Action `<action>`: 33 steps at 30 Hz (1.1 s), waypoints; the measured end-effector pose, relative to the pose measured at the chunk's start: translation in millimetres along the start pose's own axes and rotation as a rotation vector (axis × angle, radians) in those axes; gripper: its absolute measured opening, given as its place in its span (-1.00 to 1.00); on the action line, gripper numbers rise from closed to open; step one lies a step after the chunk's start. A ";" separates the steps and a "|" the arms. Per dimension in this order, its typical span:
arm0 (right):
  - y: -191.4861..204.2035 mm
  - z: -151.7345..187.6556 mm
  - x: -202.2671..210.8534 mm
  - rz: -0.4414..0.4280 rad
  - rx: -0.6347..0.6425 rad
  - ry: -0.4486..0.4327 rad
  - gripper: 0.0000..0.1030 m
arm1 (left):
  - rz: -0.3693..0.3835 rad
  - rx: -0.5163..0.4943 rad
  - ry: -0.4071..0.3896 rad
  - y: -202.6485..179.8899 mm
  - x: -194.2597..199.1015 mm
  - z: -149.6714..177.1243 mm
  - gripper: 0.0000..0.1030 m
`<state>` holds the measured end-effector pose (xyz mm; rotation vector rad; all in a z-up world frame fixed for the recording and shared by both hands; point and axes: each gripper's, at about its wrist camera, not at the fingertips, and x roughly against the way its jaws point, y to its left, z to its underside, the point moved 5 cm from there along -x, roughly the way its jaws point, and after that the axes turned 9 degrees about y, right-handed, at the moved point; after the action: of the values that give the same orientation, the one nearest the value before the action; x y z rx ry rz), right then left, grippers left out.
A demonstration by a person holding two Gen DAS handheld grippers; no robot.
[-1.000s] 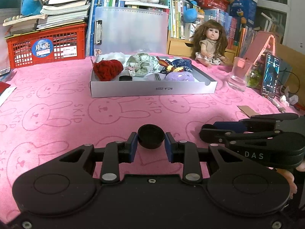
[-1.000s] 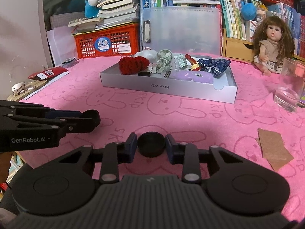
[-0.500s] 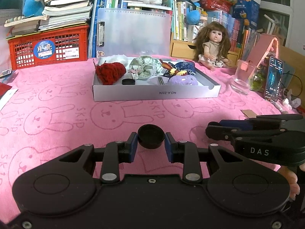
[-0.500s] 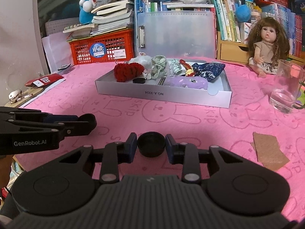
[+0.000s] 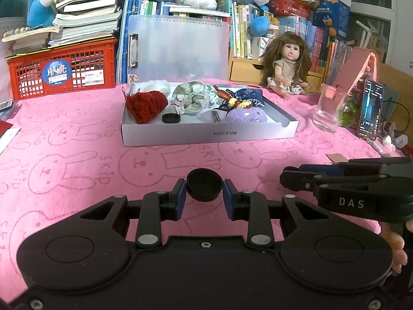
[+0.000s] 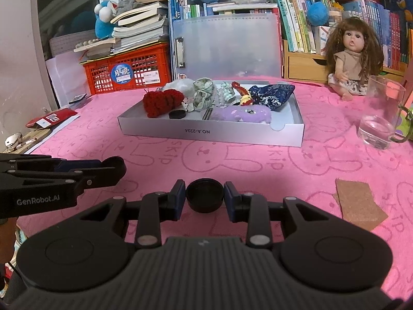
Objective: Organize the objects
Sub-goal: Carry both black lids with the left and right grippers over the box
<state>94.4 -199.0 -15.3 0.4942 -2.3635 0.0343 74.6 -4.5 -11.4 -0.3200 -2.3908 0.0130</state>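
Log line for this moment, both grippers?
left gripper: shut on black cap | right gripper: shut on second black cap | white box: ahead, third cap inside

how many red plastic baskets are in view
2: a red crate under stacked books at the back left, and a smaller red basket high at the back right. More may be hidden.

Doll, glass, phone, red crate

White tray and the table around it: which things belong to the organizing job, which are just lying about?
Job: white tray, holding red knit piece, purple plush, black lid; left gripper clamping black cap; right gripper clamping second black cap.
Lying about: doll, glass, phone, red crate.
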 end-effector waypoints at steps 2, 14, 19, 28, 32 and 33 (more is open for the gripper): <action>-0.5 -0.4 -0.4 -0.001 -0.005 -0.001 -0.27 | -0.001 -0.001 -0.002 -0.5 -1.1 -0.9 -0.44; -4.9 -14.3 5.9 0.008 -0.012 -0.028 -0.27 | -0.006 0.006 -0.017 2.7 -5.7 -13.4 -0.44; -8.9 -20.6 7.7 0.015 -0.023 -0.039 -0.27 | -0.006 0.008 -0.031 4.1 -5.8 -22.0 -0.44; -12.3 -29.4 6.7 0.029 -0.037 -0.054 -0.26 | -0.011 0.018 -0.047 7.6 -8.4 -35.0 -0.44; -13.7 -32.2 5.3 0.032 -0.044 -0.056 -0.26 | -0.014 0.024 -0.049 7.9 -11.7 -40.1 -0.44; -14.4 -32.9 5.1 0.032 -0.046 -0.057 -0.26 | -0.015 0.025 -0.050 7.6 -12.6 -41.2 -0.44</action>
<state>117.4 -208.7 11.0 0.4405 -2.4222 -0.0194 112.7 -3.3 10.2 -0.2931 -2.4402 0.0447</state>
